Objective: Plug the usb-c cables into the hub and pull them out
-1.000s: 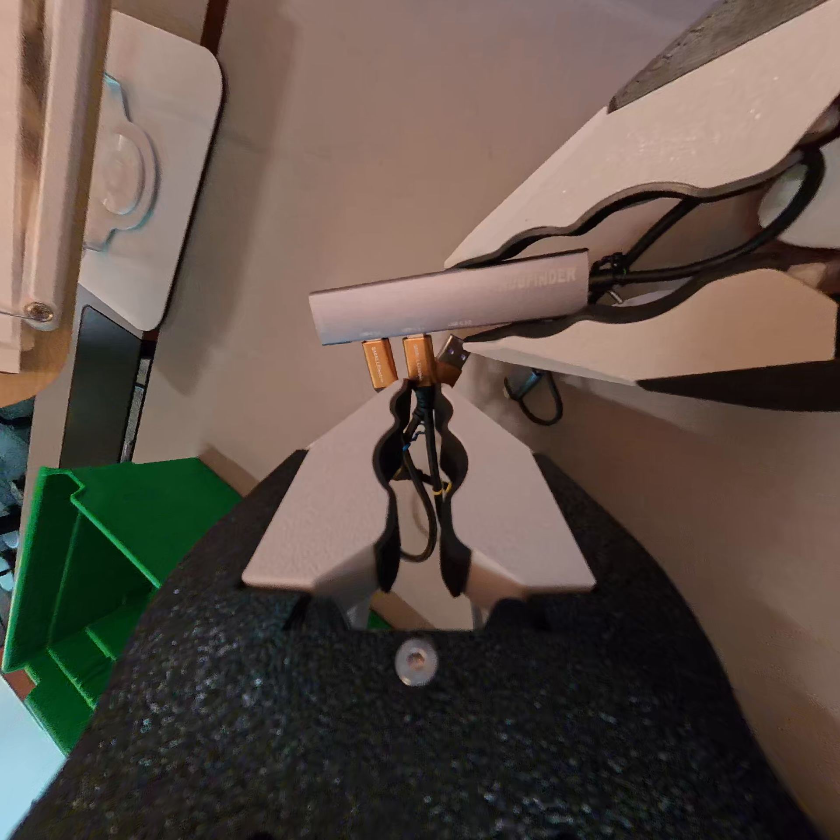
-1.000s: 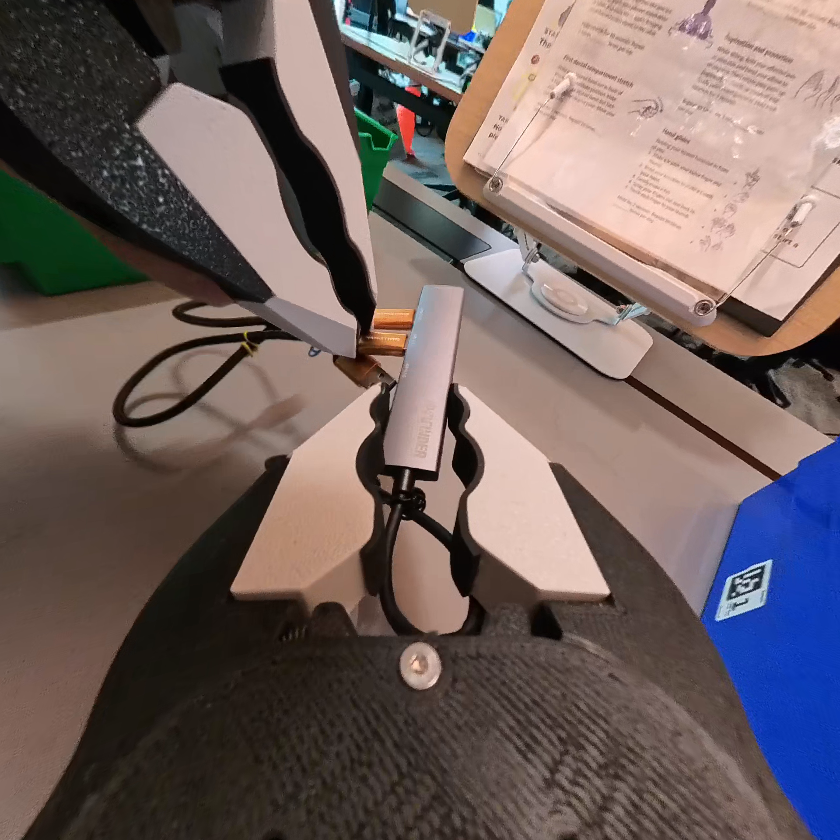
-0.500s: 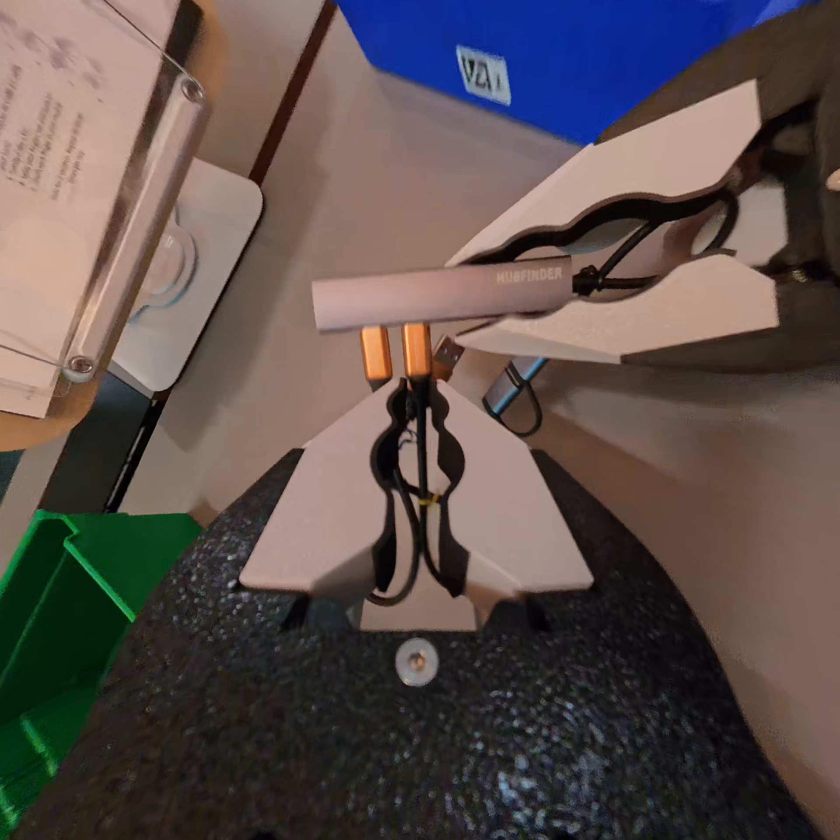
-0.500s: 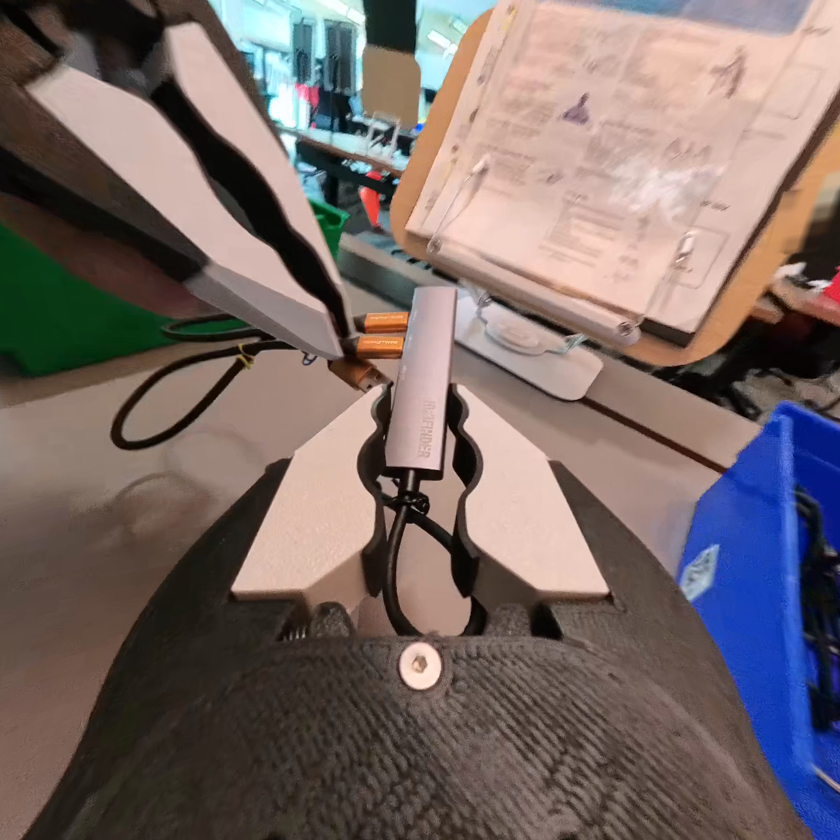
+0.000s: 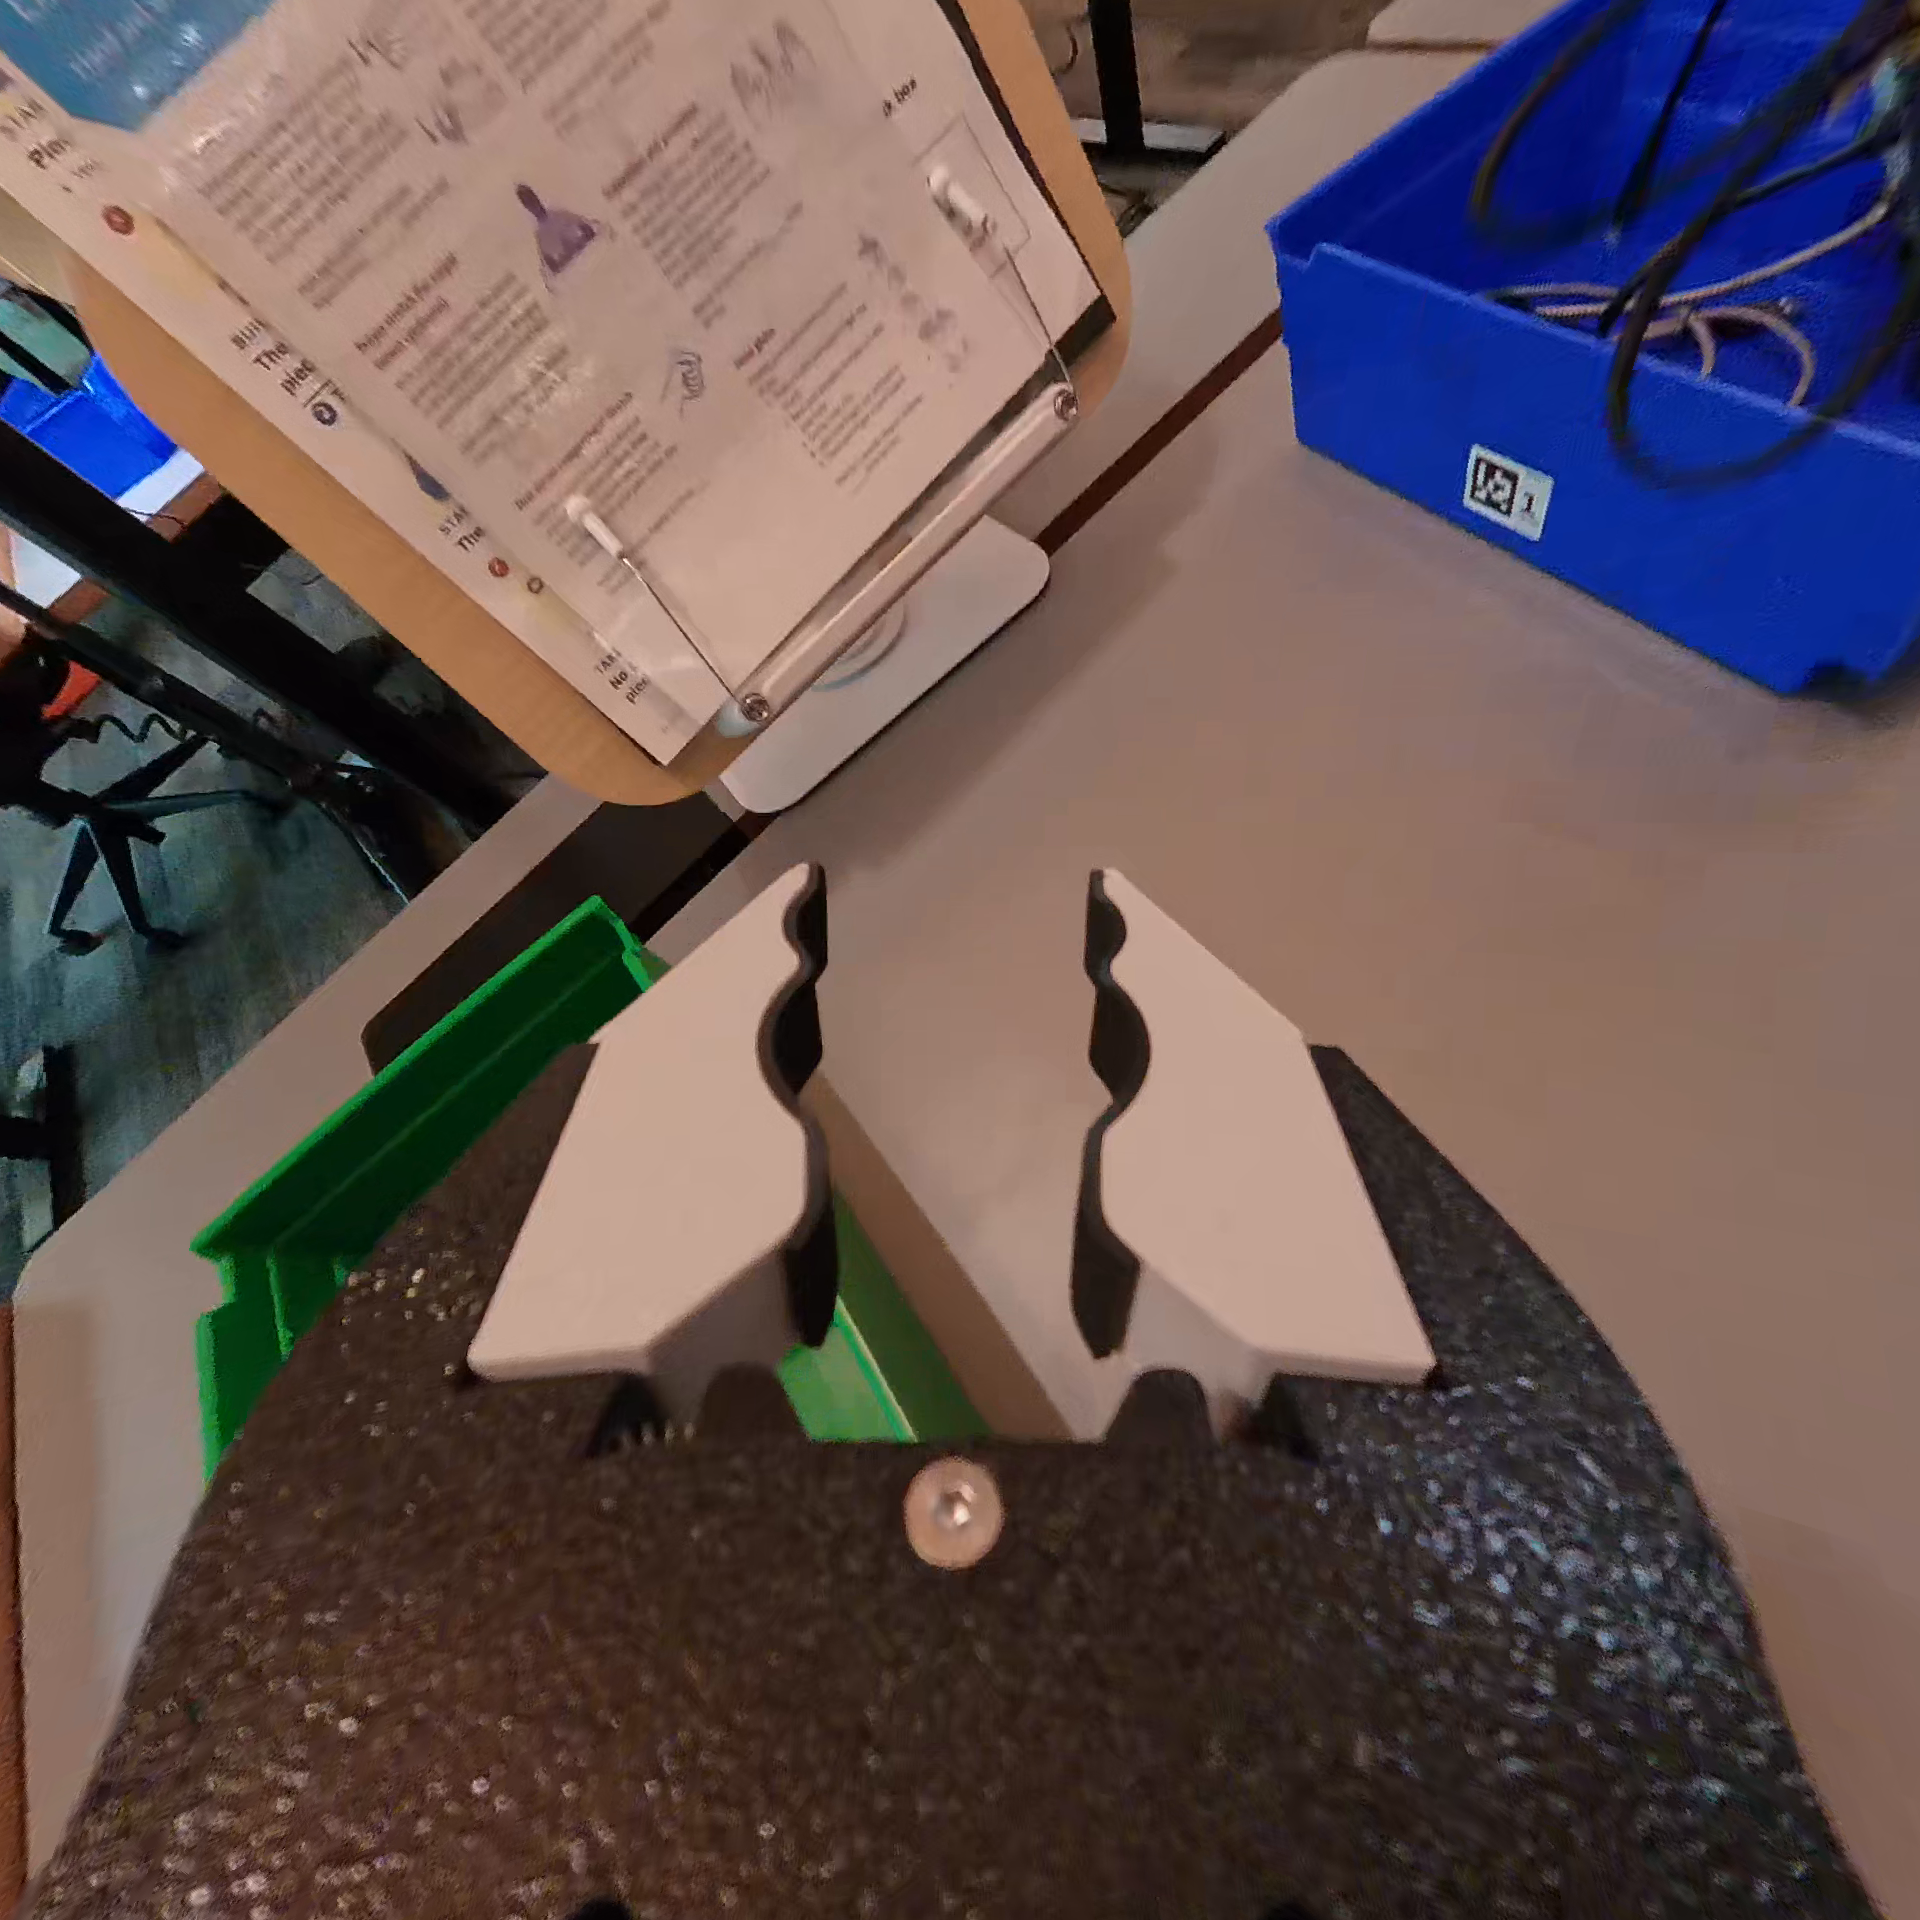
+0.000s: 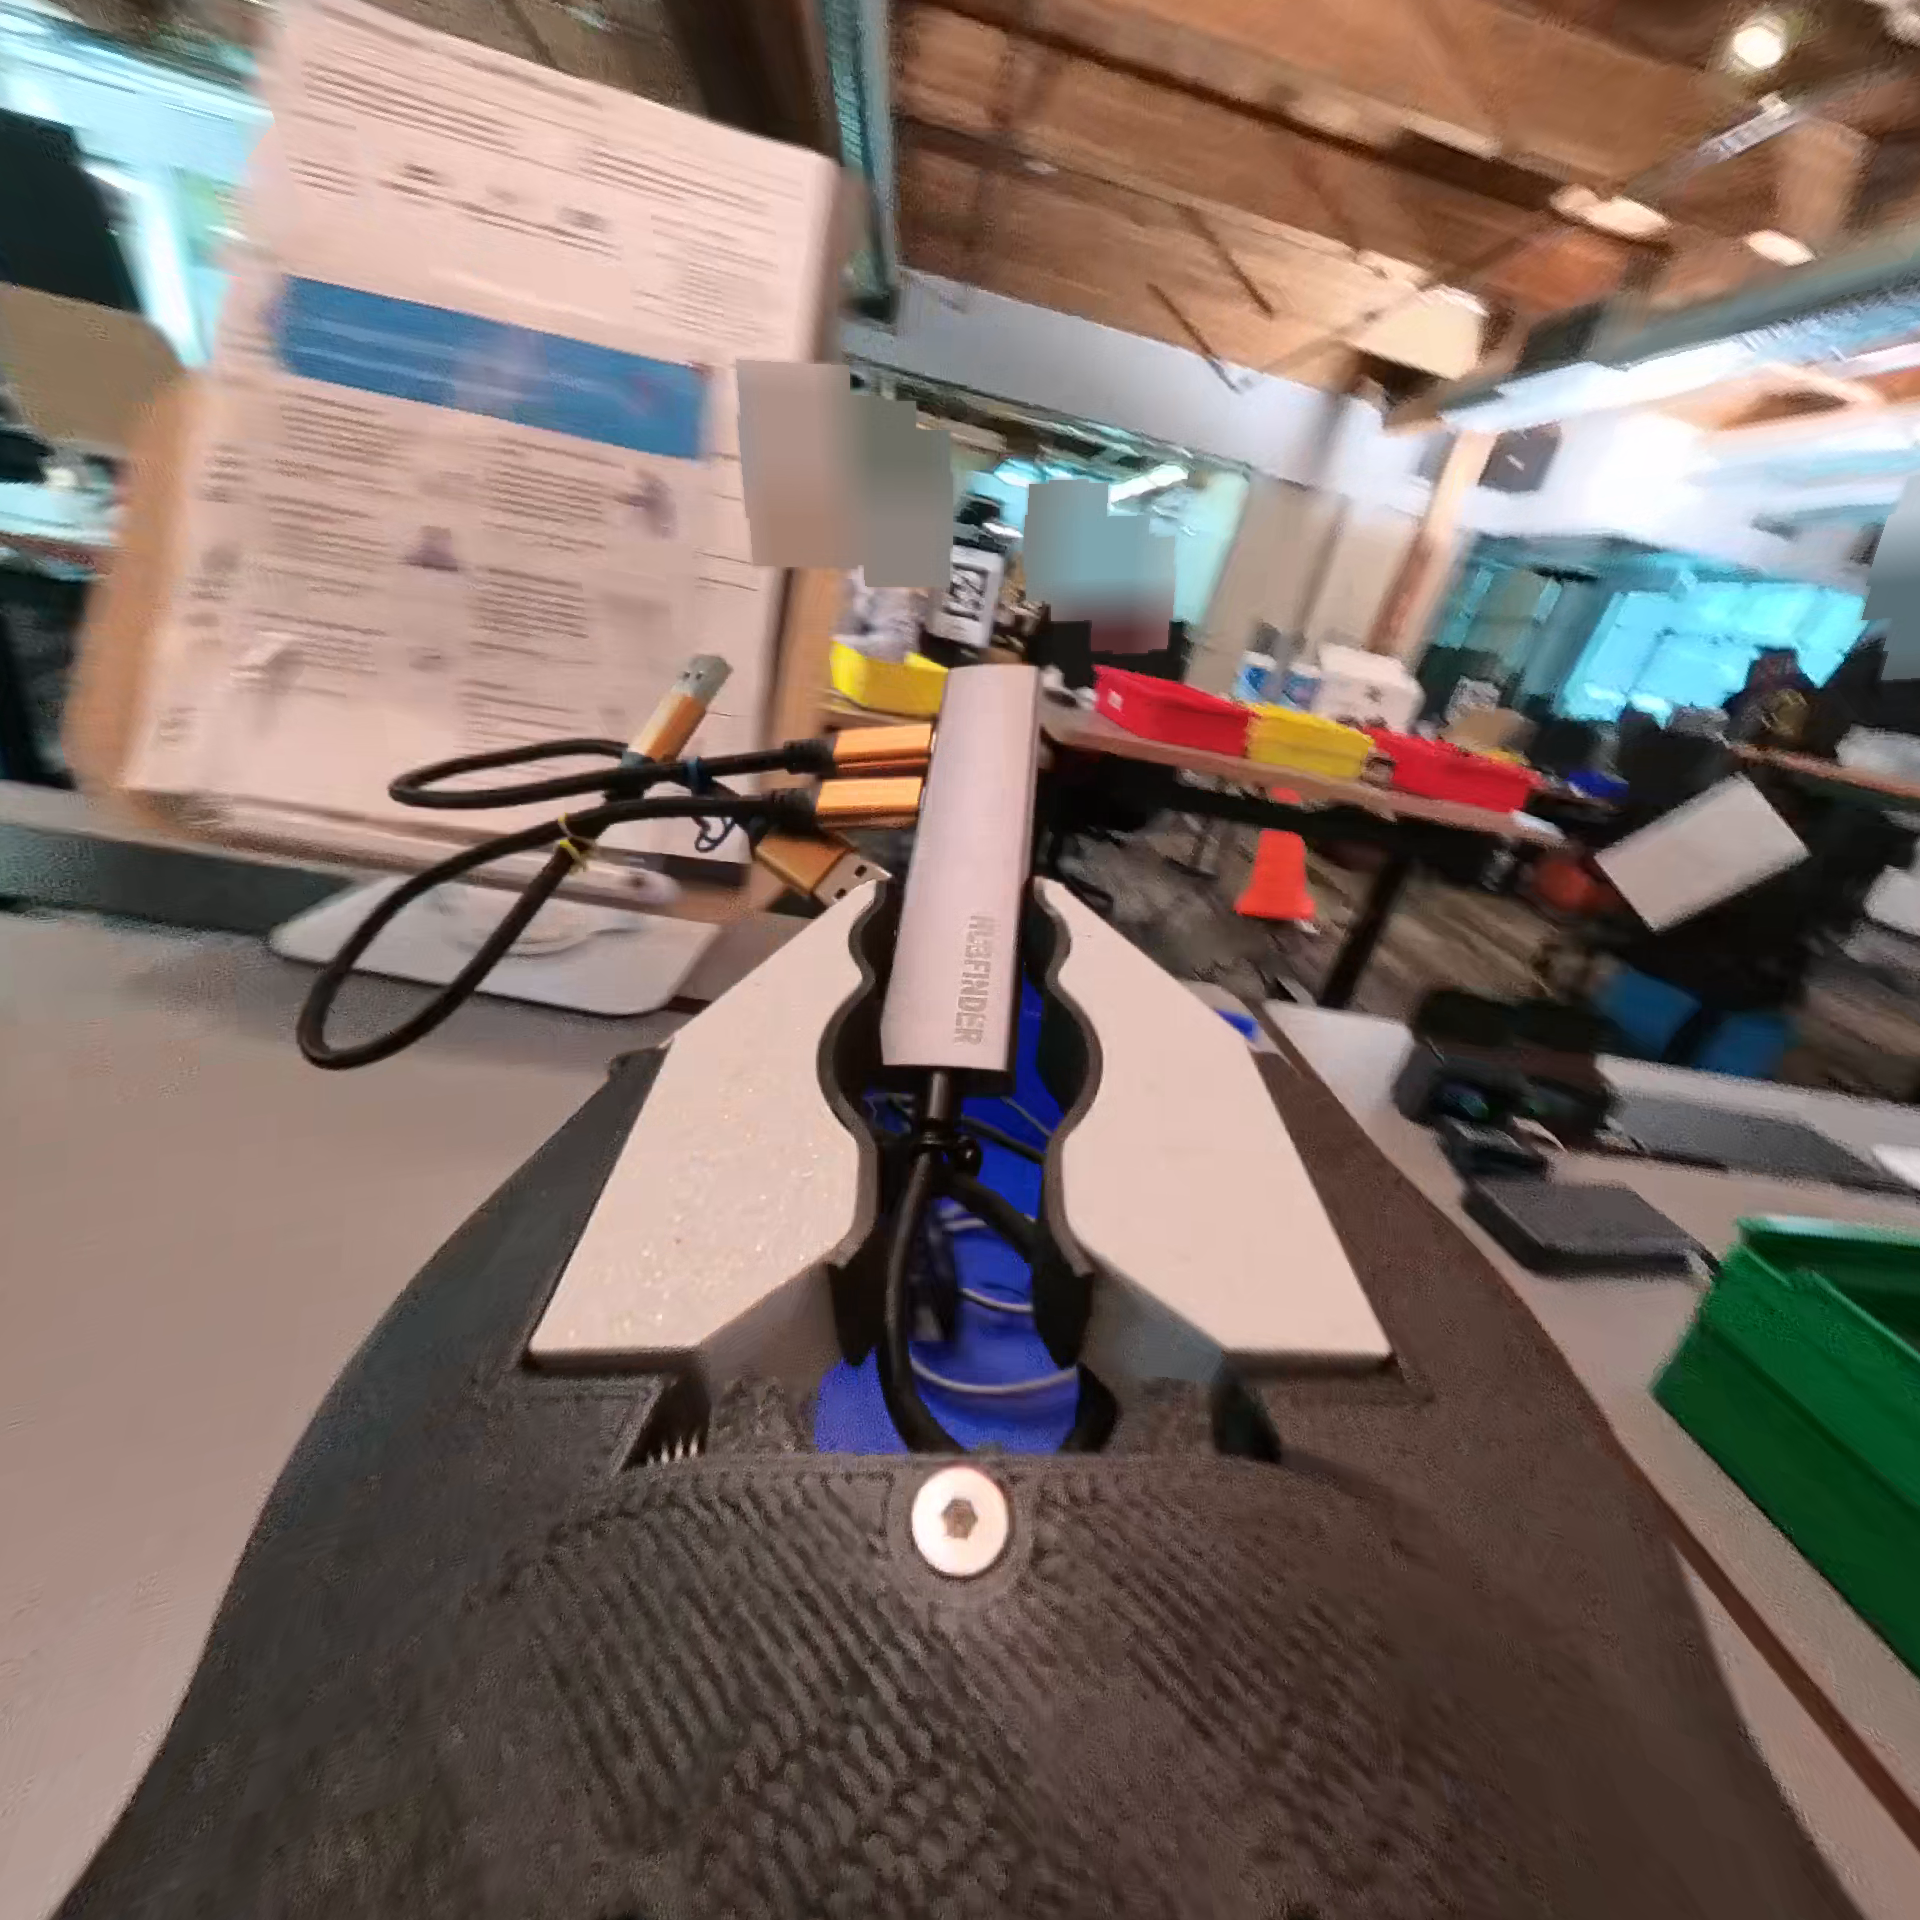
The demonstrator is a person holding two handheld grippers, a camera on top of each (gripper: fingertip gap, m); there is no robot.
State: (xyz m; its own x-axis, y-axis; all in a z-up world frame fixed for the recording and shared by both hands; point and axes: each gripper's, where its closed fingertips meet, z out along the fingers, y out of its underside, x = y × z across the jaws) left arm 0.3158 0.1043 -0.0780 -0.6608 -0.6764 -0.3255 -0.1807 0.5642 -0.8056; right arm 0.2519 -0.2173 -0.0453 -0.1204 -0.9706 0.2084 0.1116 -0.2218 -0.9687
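Note:
My right gripper (image 6: 961, 925) is shut on a grey hub (image 6: 961, 862) and holds it up off the table, pointing away from me. Two orange-ended cable plugs (image 6: 878, 774) sit in the hub's left side. Their black cables (image 6: 447, 904) loop out to the left, and two free orange plugs (image 6: 681, 707) hang loose, one above and one (image 6: 816, 862) below. The hub's own black lead (image 6: 914, 1226) runs back between the fingers. My left gripper (image 5: 956, 904) is open and empty above the table (image 5: 1351, 831). The hub does not show in the left wrist view.
A blue bin (image 5: 1621, 436) with cables stands at the far right in the left wrist view. A document stand (image 5: 623, 364) with a printed sheet stands ahead left. A green bin (image 5: 416, 1122) lies under the left gripper; it also shows in the right wrist view (image 6: 1808, 1392). There is about 35 cm between the tips of the two grippers.
My left gripper has let go of the cable, opened and pulled away from the hub. My right gripper has lifted and tilted the hub up, with both plugs still in it.

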